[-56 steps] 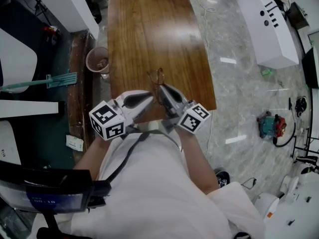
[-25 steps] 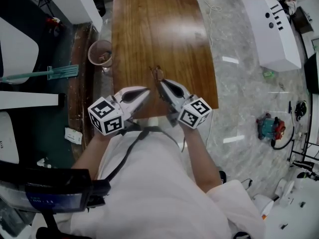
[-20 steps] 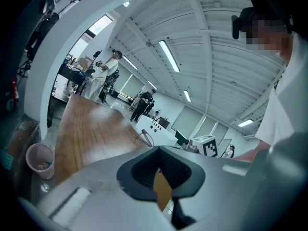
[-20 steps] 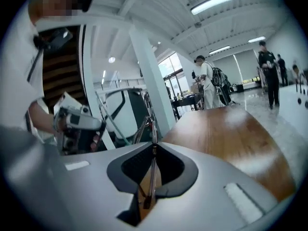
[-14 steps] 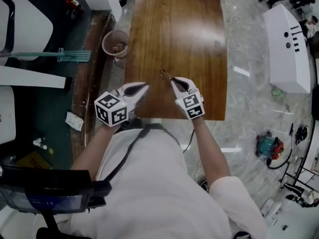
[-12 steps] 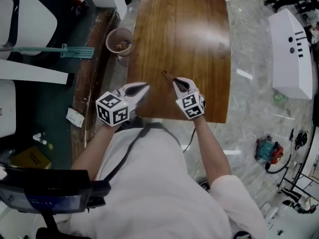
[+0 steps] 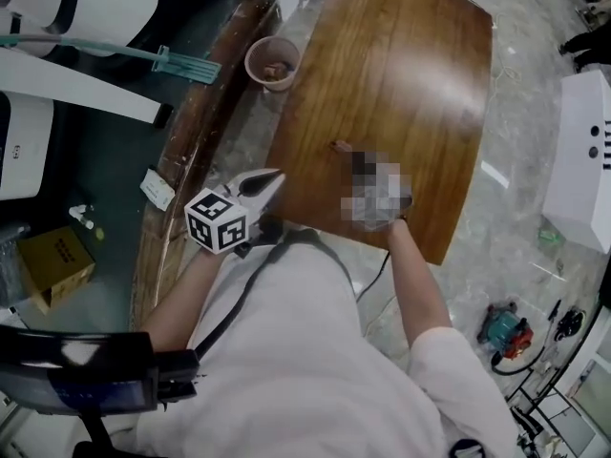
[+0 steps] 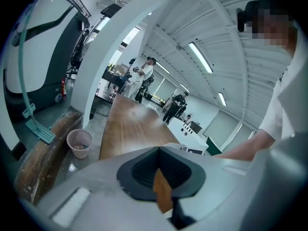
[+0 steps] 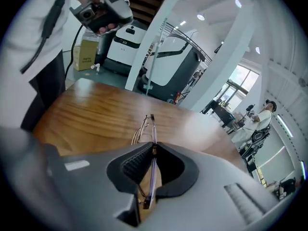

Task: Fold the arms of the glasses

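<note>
The thin-framed glasses (image 9: 149,129) are pinched edge-on in my right gripper (image 9: 153,150), which is shut on them; their front pokes out past the tips over the brown wooden table (image 9: 91,109). In the head view a mosaic patch covers most of my right gripper (image 7: 356,163), and only a small brown bit of the glasses (image 7: 340,146) shows beyond it, low over the table (image 7: 410,74). My left gripper (image 7: 272,176) hangs at the table's near left edge, apart from the glasses. In the left gripper view its jaws (image 8: 159,150) are shut with nothing between them.
A pink bin (image 7: 272,62) stands on the floor left of the table, also seen in the left gripper view as the bin (image 8: 78,143). A teal mop (image 7: 181,62) and a cardboard box (image 7: 55,260) lie farther left. A white cabinet (image 7: 582,151) stands at the right. People (image 8: 144,76) stand beyond the table's far end.
Both grippers have come down toward the table. The right one rolled with the glasses still in it. The left one drew away to the left, off the glasses. The head view has swung.
</note>
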{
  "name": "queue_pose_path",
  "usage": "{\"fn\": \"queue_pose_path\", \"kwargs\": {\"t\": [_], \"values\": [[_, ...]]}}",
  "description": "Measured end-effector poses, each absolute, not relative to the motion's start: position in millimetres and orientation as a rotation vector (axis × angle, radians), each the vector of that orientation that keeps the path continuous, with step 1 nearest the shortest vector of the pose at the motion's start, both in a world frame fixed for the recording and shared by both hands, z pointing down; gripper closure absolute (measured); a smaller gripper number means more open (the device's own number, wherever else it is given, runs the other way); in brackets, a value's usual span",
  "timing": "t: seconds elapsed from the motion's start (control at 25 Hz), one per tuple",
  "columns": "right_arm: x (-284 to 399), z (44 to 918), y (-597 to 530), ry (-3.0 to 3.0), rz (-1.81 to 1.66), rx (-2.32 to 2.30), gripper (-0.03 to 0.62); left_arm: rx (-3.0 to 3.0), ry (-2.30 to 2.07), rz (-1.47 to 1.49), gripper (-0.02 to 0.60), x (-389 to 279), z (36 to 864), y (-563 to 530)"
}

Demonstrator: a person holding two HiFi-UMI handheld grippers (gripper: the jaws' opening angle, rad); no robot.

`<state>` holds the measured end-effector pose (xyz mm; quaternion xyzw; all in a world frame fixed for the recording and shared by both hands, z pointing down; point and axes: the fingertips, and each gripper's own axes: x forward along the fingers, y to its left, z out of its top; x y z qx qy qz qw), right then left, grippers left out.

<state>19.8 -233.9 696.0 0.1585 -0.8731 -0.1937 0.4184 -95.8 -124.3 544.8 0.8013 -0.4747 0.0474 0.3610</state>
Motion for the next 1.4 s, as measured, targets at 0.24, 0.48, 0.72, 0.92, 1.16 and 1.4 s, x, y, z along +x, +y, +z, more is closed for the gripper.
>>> {"fn": "queue_pose_path", "kwargs": {"t": [0.24, 0.48, 0.72, 0.92, 1.16, 1.4], "values": [[10.3, 705.9, -236.9, -2.178, -0.575, 0.364, 0.556, 2.011, -1.286, 0.107, 0.577, -112.2, 551.9, -110.2], [6.4, 713.3, -229.7, -2.137, -0.614, 0.323, 0.548, 2.016, -1.288, 0.103, 0.577, -116.8, 551.0, -107.4], [9.3, 711.3, -227.3, -2.118, -0.579, 0.335, 0.479, 2.052, -1.258, 0.104, 0.577, -117.5, 544.9, -110.2], [19.4, 695.0, -222.8, -2.118, -0.532, 0.419, 0.47, 2.102, -1.203, 0.103, 0.577, -112.7, 538.0, -113.5], [23.6, 635.1, -211.4, -2.242, -0.388, 0.685, 0.532, 2.236, -1.081, 0.086, 0.577, -96.5, 519.2, -132.3], [50.5, 562.8, -181.2, -2.402, -0.147, 1.017, 0.585, 2.378, -0.92, 0.082, 0.577, -49.7, 493.0, -142.2]]}}
